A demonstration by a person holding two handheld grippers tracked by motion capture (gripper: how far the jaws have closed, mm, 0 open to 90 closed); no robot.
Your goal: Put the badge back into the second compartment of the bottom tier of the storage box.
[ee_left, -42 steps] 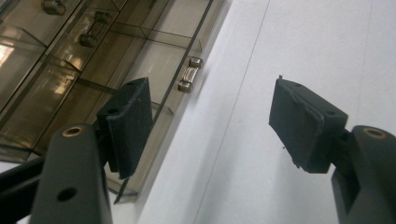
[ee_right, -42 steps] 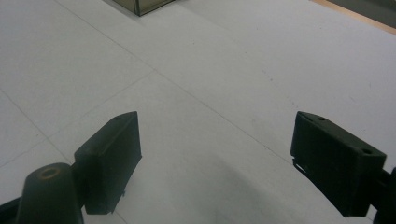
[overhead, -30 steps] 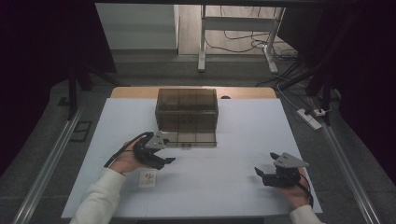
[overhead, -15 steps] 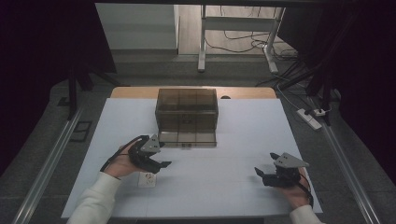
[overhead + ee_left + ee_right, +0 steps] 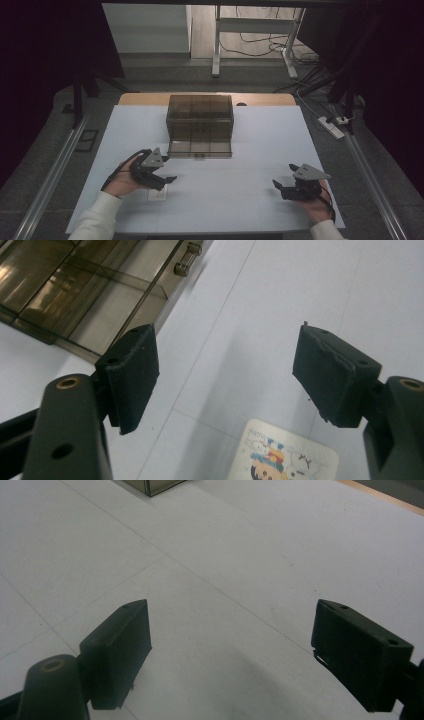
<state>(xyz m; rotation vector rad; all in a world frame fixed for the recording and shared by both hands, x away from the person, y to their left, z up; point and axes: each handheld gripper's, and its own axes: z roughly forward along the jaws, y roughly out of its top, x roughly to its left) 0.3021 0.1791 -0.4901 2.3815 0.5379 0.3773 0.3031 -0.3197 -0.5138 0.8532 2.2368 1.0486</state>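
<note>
In the left gripper view, the left gripper (image 5: 225, 375) has its two black fingers (image 5: 131, 375) spread wide and released, with nothing between them. Just below the gap, at the bottom centre of that frame, lies a small white card (image 5: 285, 455) with a colourful cartoon print, flat on the white desk (image 5: 280, 300); the fingers hang above it and do not touch it. At the upper left of the same frame is the smoky, see-through drawer box (image 5: 75, 295), with one drawer pulled out and a small handle on its front. In the high view, the left gripper (image 5: 167, 175) sits at the lower left of centre, held in a hand with a white sleeve, its fingers pointing right; the card (image 5: 157, 194) lies just beneath and beside it as a small pale patch. The drawer box (image 5: 200, 120) stands at the middle of the frame, near the far edge of the desk (image 5: 260, 150), with its bottom drawer open toward the person. The right gripper (image 5: 280, 186) rests at the lower right, well apart from the card and the box. In the right gripper view, the right gripper (image 5: 230, 650) also has its fingers (image 5: 120, 650) wide apart and released, over bare desk, with a corner of the box at the top edge.
</note>
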